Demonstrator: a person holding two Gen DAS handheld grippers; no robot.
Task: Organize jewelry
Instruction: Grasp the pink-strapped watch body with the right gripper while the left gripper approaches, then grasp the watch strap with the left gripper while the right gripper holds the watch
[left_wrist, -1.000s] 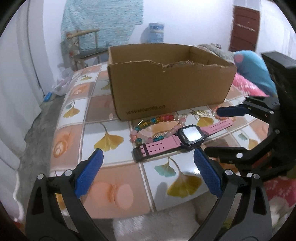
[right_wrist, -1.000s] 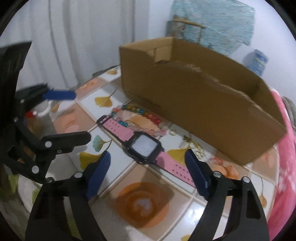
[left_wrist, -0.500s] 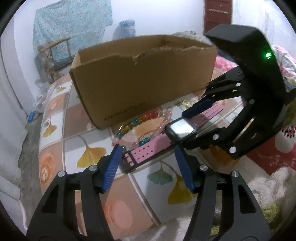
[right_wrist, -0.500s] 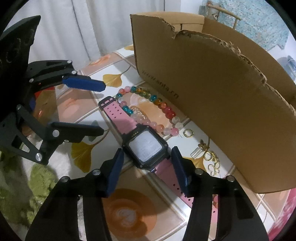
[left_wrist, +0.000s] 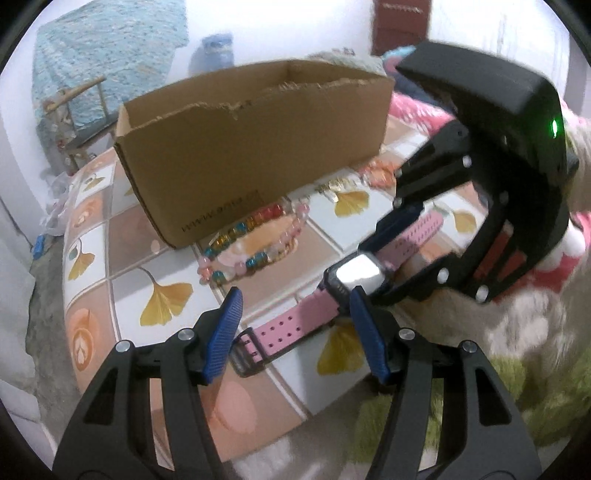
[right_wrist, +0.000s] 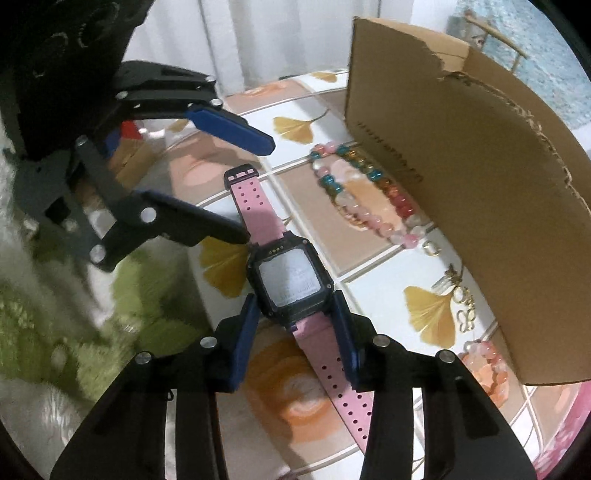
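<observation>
I am early in the job: as far as I can see, none of the jewelry has gone into the cardboard box (left_wrist: 255, 155) yet, though I cannot see its floor.

Going left to right in the left wrist view, my left gripper (left_wrist: 295, 334) straddles the buckle end of the pink watch (left_wrist: 354, 275). Its jaws have just been closing, but they stand apart, the strap lying between them without either blue pad pressing on it. Behind them, on the tiled worktop (left_wrist: 162, 295), a bracelet of coloured beads (left_wrist: 255, 240) lies just in front of the box wall. Further right, small gold pieces (left_wrist: 334, 186) sit near the box corner.

At the right, my right gripper (right_wrist: 293, 328) reaches in over the watch. In its own view the jaws have just been closing and now sit against both sides of the dark watch case where the strap joins, clamped or very nearly so. The watch lies flat on the worktop, not lifted.

Left to do, in my judgement: raise the watch and place it in the box, then do the same with the bead bracelet, the gold pieces and a pale pink bead strand (right_wrist: 487, 358) by the box's near corner.
</observation>
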